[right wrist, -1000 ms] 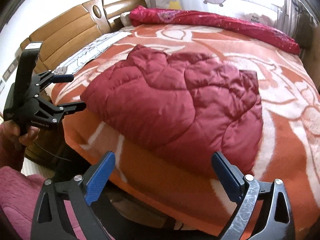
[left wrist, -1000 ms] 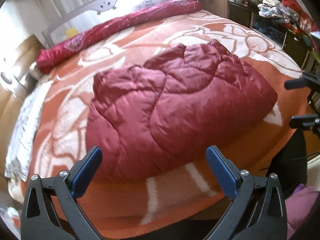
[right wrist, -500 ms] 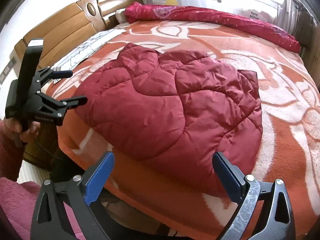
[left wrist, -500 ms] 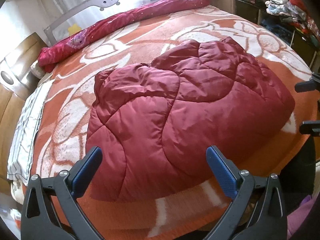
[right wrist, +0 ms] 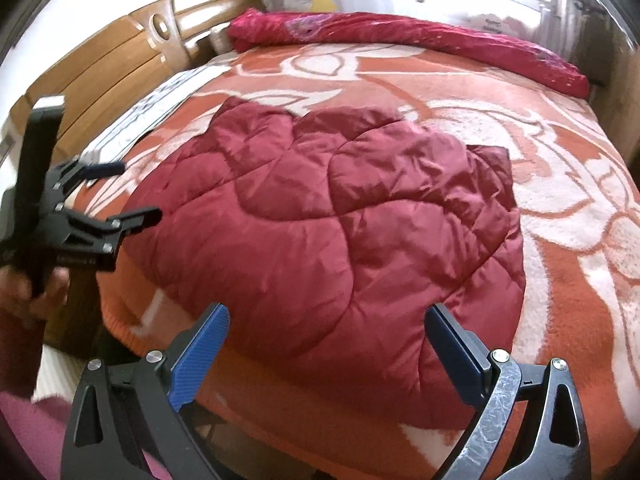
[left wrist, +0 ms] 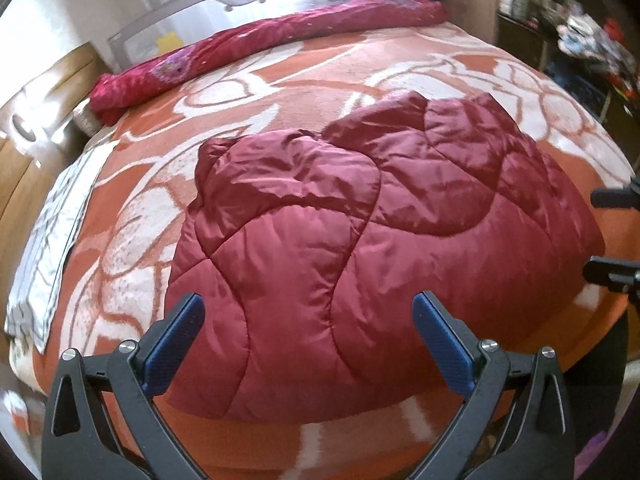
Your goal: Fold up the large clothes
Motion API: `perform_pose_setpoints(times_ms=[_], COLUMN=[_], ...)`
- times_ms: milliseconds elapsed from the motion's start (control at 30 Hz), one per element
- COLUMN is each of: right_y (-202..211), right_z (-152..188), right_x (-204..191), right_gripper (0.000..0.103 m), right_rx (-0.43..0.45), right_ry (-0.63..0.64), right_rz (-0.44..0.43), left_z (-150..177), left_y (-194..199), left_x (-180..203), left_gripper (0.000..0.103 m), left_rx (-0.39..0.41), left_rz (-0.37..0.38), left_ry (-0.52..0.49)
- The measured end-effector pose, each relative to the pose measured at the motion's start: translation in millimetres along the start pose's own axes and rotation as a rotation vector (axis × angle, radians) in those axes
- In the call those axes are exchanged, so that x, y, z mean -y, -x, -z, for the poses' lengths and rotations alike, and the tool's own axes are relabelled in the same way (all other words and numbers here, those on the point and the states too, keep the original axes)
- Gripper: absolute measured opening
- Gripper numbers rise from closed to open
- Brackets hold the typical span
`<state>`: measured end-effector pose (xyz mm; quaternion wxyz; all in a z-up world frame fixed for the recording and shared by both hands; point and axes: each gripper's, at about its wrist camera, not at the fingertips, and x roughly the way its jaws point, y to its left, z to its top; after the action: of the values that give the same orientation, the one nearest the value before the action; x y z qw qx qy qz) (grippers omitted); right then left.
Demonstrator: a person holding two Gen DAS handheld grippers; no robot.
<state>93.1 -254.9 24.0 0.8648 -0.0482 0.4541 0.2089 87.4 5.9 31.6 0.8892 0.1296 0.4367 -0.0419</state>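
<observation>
A dark red quilted jacket [left wrist: 360, 248] lay bunched near the bed's [left wrist: 320, 64] front edge. The left gripper [left wrist: 308, 340] and right gripper [right wrist: 326, 344] hovered before it, jaws apart and empty.

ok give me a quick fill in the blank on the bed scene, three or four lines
1. The dark red quilted garment lies on the ____ and white blanket.
2. Both the left tool and the right tool are ____, gripping nothing.
3. A rolled red cover lies along the bed's ____ edge.
4. The headboard is made of ____.

Missing words: orange; open; far; wood
</observation>
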Motion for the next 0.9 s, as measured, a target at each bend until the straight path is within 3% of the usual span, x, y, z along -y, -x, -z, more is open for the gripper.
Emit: perform_pose_setpoints(times_ms=[300,900], right_y=[-16,-10], right_z=[-2,3], right_x=[-3,-1], right_gripper=[0.099,0.099], right_rx=[0.086,0.155], right_ry=[-0.104,-0.190], right_rz=[0.086,0.115], left_z=[-1,8], left_y=[5,5], left_x=[7,14], left_gripper=[0.103,0.103], left_rx=[0.049,0.034], left_rz=[-0.009,0.012], left_ry=[0.168,0.214])
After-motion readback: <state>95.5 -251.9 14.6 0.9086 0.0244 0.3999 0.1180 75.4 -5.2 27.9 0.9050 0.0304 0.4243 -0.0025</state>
